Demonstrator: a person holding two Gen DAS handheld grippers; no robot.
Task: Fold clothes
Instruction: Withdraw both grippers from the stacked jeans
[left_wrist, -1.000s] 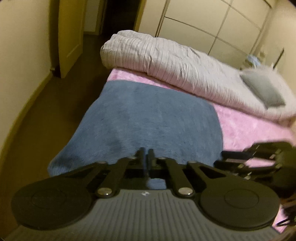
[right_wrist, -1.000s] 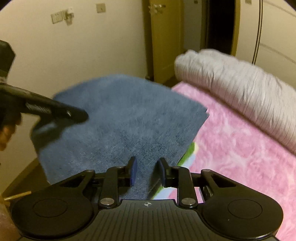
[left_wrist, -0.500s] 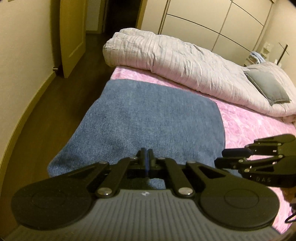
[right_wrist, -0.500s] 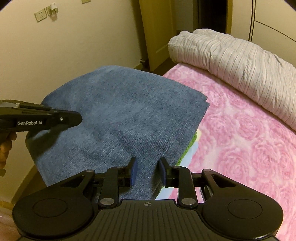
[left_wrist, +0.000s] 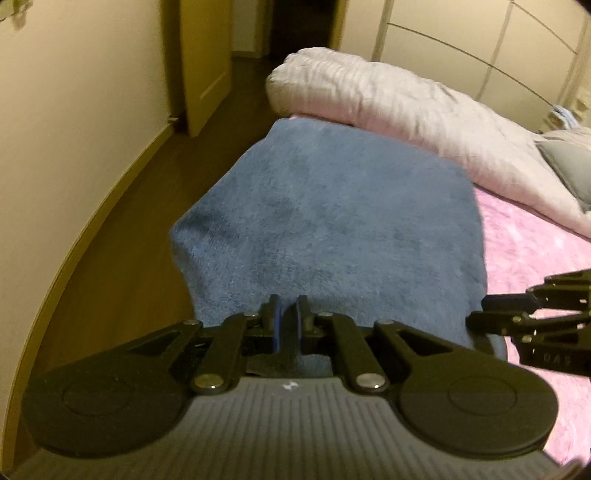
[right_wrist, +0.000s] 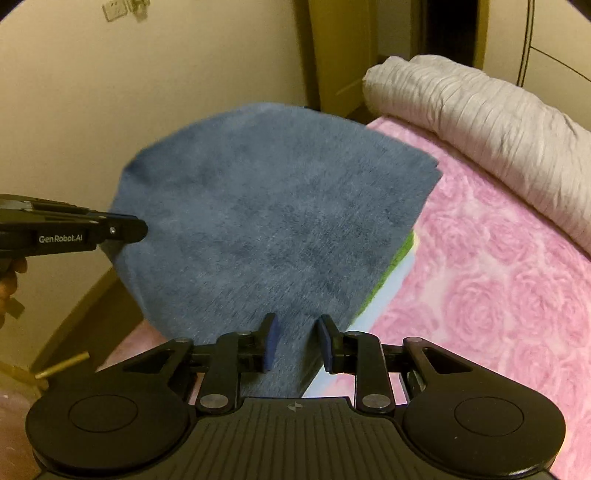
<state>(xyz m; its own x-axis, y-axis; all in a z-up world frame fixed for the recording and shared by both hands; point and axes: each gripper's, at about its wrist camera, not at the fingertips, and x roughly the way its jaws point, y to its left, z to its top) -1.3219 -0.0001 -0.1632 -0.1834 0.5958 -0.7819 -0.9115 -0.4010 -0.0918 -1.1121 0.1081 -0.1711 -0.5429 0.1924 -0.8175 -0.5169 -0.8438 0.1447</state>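
Here, blue fleece cloth (left_wrist: 332, 221), flat, fuzzy, slightly blurred

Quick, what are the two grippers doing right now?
Left gripper: shut on the near edge of the blue cloth.
Right gripper: shut on the blue cloth's edge too.

- Towel (left_wrist: 332, 221): slate blue, plain, fuzzy nap
- Bed cover (right_wrist: 498, 277): pink with a rose pattern
- Rolled duvet (right_wrist: 480, 110): pale grey-white with fine stripes
- Cloth edge (right_wrist: 400, 258) under the towel: bright green, with light blue below
- Fingers (right_wrist: 269, 341): black with blue pads
- Pillow (left_wrist: 569, 162): grey
- Walls (left_wrist: 74, 110): cream
- Floor (left_wrist: 129, 240): dark brown
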